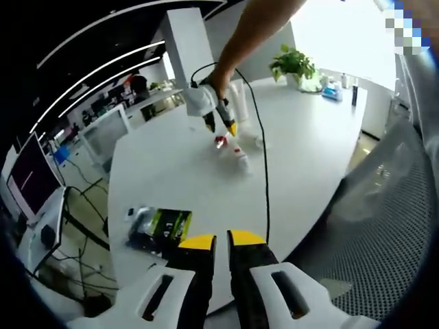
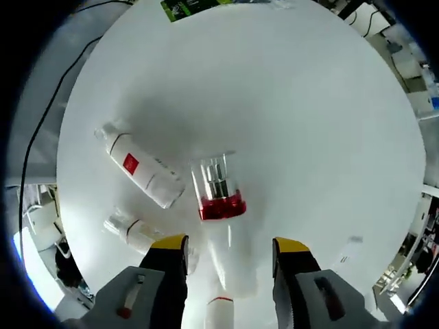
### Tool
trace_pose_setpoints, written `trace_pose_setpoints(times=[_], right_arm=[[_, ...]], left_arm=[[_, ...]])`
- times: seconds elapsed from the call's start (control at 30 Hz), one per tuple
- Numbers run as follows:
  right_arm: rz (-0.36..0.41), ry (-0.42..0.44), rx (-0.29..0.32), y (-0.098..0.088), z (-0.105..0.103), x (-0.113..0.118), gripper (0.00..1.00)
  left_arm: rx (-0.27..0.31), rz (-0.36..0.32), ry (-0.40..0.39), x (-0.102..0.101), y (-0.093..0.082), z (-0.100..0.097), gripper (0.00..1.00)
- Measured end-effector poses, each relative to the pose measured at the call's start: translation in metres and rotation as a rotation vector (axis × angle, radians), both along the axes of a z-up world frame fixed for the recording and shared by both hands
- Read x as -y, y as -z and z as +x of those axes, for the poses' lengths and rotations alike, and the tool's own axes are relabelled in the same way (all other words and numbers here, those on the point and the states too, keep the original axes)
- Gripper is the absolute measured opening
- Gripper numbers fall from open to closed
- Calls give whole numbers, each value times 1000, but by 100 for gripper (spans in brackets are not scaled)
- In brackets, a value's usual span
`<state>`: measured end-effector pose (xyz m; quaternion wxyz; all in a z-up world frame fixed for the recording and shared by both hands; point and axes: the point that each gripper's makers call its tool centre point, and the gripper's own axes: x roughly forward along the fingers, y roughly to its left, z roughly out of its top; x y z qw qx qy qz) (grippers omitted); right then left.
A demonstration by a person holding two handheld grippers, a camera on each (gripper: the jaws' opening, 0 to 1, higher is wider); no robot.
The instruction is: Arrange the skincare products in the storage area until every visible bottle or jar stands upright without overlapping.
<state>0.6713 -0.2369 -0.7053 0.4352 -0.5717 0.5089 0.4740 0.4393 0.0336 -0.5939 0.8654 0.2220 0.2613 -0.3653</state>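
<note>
- Left tongs (image 1: 221, 240): yellow-tipped jaws nearly closed, narrow gap, nothing between them.
- Right tongs (image 2: 230, 248): jaws spread wide, pointing downward, held by a bare forearm (image 1: 250, 38).

Bottle labels (image 2: 130, 162) blurred, packet (image 2: 188, 6) cropped

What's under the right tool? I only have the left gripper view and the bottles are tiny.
Observer: The right tool is open, with its jaws on either side of a red-banded bottle that looks to be lying on the white table.
Operator: Gripped?
Observer: No, I see a gap on each side.
Operator: Are the others upright?
Observer: No. A red-label bottle and a smaller bottle lie flat beside it, apart from each other.
</note>
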Motion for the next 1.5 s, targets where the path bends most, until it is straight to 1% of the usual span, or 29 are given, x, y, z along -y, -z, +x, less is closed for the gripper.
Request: trace_pose_setpoints(times=[0.13, 0.23, 0.33, 0.37, 0.47, 0.53, 0.63, 0.7, 0.77, 0.83, 0.87, 0.9, 0.93, 1.03, 1.07, 1.1, 1.13, 1.23, 1.33, 1.37, 1.5], right_arm=[[-14, -19, -18, 11, 2, 1, 43], [-21, -35, -25, 17, 2, 2, 36], [-10, -21, -43, 23, -1, 2, 34], [-18, -31, -34, 22, 0, 3, 32], [-19, -33, -32, 22, 3, 3, 29], [-24, -30, -35, 22, 2, 4, 25], [-37, -40, -16, 23, 2, 5, 24], [-28, -39, -6, 22, 3, 5, 23], [4, -28, 11, 20, 5, 3, 22], [21, 6, 0, 16, 1, -1, 22], [42, 5, -3, 14, -1, -5, 22], [48, 8, 6, 13, 0, -7, 22], [52, 13, 28, 10, 2, -8, 22], [72, 9, 63, 2, 6, -14, 22], [97, 21, 87, -3, 8, -18, 22], [104, 32, 93, -7, 8, -20, 21], [129, 56, 119, -13, 11, -24, 21], [188, 84, 161, -25, 15, -33, 21], [219, 110, 198, -35, 18, -35, 21], [262, 148, 211, -37, 18, -39, 21], [346, 262, 235, -46, 18, -41, 20]], left_arm=[[-10, 7, 8, 1, 2, -1, 5], [-17, 10, 0, -1, 4, -1, 3], [-20, 10, -5, -1, 4, -1, 3], [-20, 13, -4, -2, 5, -1, 3], [-23, 17, -2, -1, 6, -1, 4], [-24, 18, 2, -1, 6, -2, 4], [-27, 21, -3, -2, 7, -2, 4], [-30, 23, -1, -2, 8, -2, 4], [-29, 25, 2, -2, 8, -2, 4], [-25, 24, 1, -2, 7, -1, 5], [-24, 22, 0, -2, 7, -1, 6], [-24, 21, 1, -1, 6, -1, 5], [-25, 22, 4, -1, 6, -2, 5], [-19, 21, 8, 0, 5, -2, 4], [-13, 17, 7, 0, 4, -1, 4], [-8, 15, 5, -1, 3, -1, 4], [-8, 14, 5, -1, 2, -1, 4], [-10, 13, 18, 2, 3, -2, 4], [-10, 10, 32, 4, 2, -3, 4], [-10, 10, 34, 4, 2, -3, 5], [-1, 5, 31, 4, 0, -2, 4]])
